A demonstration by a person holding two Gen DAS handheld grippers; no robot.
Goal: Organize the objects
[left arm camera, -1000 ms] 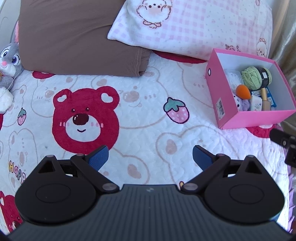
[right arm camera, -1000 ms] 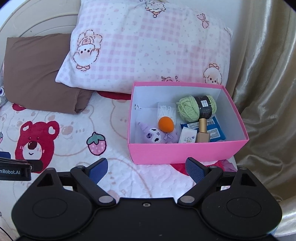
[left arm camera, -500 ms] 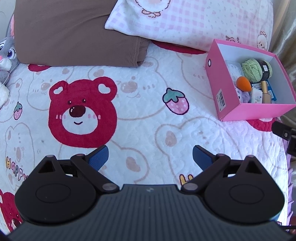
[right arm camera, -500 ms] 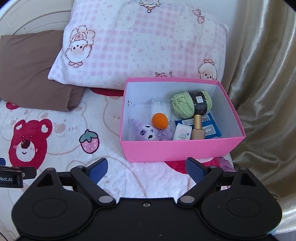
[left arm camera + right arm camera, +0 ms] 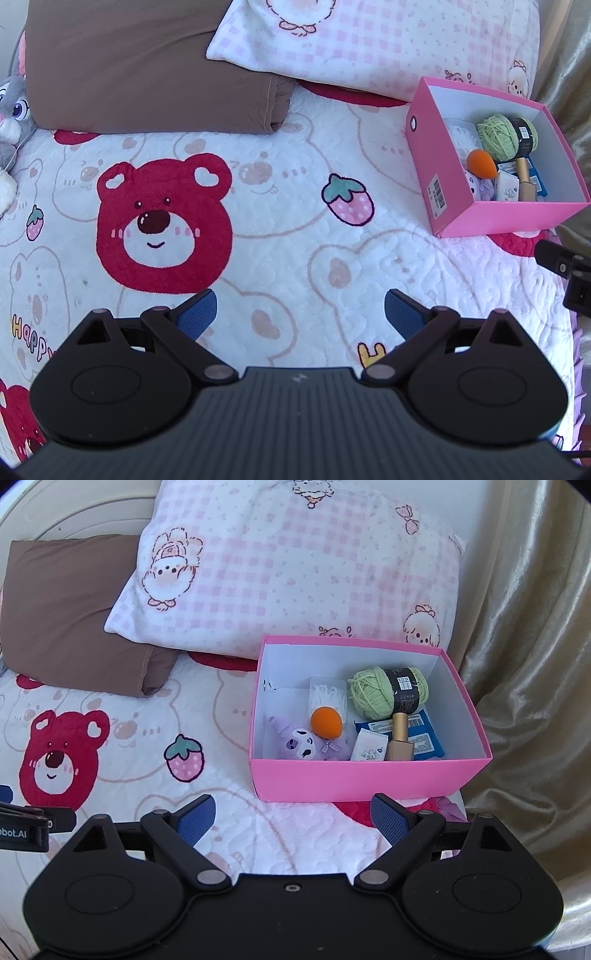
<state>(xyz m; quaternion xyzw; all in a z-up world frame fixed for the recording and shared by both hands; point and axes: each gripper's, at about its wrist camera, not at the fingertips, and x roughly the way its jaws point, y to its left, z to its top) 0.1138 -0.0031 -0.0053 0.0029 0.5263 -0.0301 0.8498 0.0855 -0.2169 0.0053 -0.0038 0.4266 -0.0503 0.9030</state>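
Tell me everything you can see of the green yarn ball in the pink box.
The green yarn ball is a small pale-green skein, loosely wound, with a black paper band bearing white print around its middle. It lies on its side at the back right of the pink box, touching the gold bottle's cap. Neither gripper touches it.

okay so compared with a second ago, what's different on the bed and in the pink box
Nothing on the bed moved. The pink box keeps the green yarn, orange sponge and purple plush where they were. Left gripper and right gripper stay open and empty.
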